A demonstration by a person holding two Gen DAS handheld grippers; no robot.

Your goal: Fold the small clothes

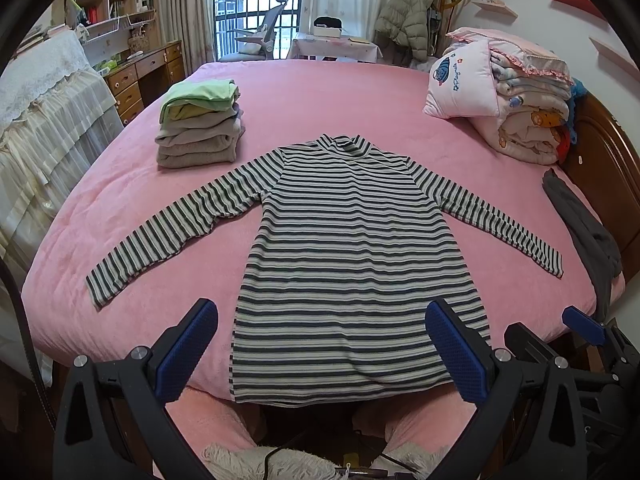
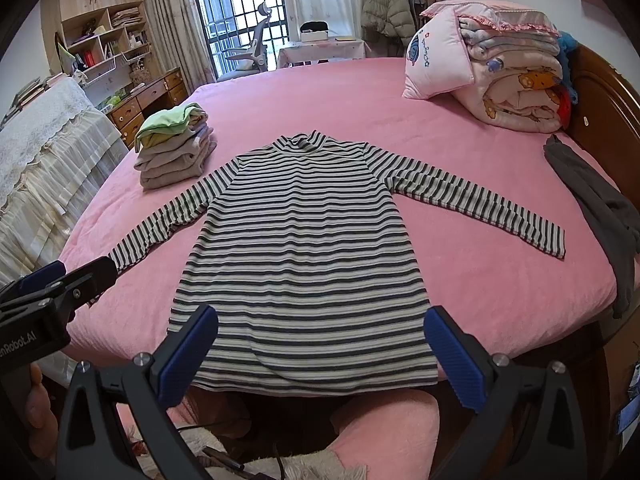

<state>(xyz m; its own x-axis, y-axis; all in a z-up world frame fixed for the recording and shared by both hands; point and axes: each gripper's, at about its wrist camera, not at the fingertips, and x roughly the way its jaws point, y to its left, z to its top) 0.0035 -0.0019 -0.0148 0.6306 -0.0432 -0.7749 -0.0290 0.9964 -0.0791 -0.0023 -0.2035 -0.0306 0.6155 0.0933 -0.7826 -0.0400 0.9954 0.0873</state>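
Observation:
A black-and-white striped long-sleeved top (image 1: 352, 248) (image 2: 304, 240) lies flat on the pink bed (image 1: 132, 312) (image 2: 480, 280), collar far, hem at the near edge, both sleeves spread out. My left gripper (image 1: 320, 344) hovers open above the hem, nothing between its blue pads. My right gripper (image 2: 318, 354) is also open over the hem, holding nothing. The right gripper's body shows at the lower right of the left wrist view, and the left gripper's body at the left edge of the right wrist view.
A stack of folded clothes (image 1: 198, 124) (image 2: 174, 146) topped by a green piece sits at the far left of the bed. Folded quilts and a pillow (image 1: 512, 96) (image 2: 500, 68) lie far right. A dark grey garment (image 1: 588, 232) (image 2: 600, 208) drapes along the right edge by the wooden headboard.

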